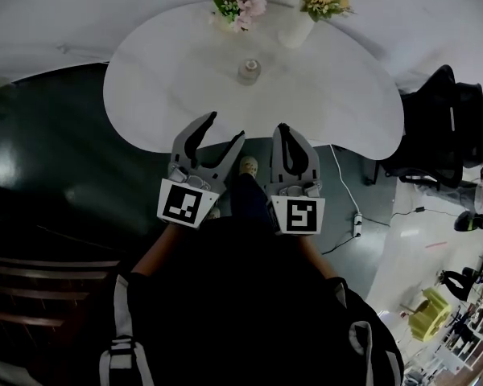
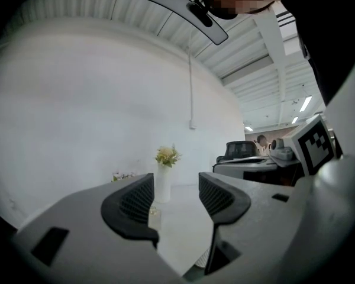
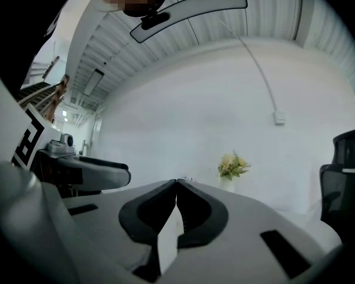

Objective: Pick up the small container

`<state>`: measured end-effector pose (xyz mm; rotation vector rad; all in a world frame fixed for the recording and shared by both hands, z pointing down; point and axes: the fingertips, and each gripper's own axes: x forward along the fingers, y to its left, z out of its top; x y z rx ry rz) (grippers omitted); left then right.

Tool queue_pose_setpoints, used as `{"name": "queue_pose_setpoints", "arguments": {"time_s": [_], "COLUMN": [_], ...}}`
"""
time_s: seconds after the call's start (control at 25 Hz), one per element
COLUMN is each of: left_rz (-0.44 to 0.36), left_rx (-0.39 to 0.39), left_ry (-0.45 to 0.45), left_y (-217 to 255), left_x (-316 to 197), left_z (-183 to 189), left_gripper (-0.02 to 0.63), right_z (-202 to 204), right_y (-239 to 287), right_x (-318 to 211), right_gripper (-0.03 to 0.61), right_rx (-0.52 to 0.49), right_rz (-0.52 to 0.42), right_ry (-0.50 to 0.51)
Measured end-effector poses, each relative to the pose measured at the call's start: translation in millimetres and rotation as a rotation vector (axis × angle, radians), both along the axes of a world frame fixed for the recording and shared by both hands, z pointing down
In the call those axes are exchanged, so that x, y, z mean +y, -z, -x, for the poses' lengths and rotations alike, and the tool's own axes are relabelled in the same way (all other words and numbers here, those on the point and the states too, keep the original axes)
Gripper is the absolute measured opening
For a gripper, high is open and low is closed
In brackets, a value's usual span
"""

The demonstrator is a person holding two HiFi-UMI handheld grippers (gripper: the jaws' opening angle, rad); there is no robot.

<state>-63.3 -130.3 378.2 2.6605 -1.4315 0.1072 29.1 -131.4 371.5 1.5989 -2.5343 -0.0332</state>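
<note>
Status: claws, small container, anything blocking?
Left claw open, empty; right claw shut, empty. Small container on the table, untouched, ahead of both. Nothing in between; white vase and pink flowers stand beyond it.

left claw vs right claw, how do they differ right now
The grey left claw has its jaws apart; the grey right claw has its tips together. In the head view the left claw tilts toward the small clear container, while the right claw points straighter ahead. Both are empty and short of the container.
</note>
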Motion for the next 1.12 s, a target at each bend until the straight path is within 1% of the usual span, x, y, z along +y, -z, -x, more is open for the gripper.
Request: {"name": "queue_pose_setpoints", "arguments": {"time_s": [0.36, 0.56, 0.72, 0.8, 0.92, 1.12], "left_rz": [0.011, 0.024, 0.03, 0.032, 0.041, 0.071], "left_rx": [-0.014, -0.032, -0.039, -0.042, -0.042, -0.06], "left_ry": [0.052, 0.088, 0.118, 0.128, 0.131, 0.122], "left_y": [-13.0, -21.3, -25.7, -26.5, -28.6, -41.6], "left_x": [-64.9, -89.2, -103.0, -105.6, -110.4, -122.1], "left_z": [-21.4, -29.5, -35.0, -36.7, -39.1, -42.8], "left_gripper": [0.238, 0.238, 0.238, 0.238, 0.238, 0.238], "right_z": [-19.9, -25.3, -32.4, -34.9, -39.5, -44.8], "right_y": [-17.9, -25.9, -36.8, -38.4, -41.2, -54.9], "right_x": [-72.0, -100.7, -115.6, -120.3, -128.6, -144.2], "right_gripper": [0.021, 0.021, 0.021, 0.021, 0.021, 0.021], "right_rx": [0.032, 0.026, 0.025, 0.026, 0.021, 0.016], "right_rz": [0.016, 0.026, 0.07, 0.065, 0.064, 0.095], "right_ry": [0.089, 0.144, 0.18, 0.196, 0.2, 0.184]}}
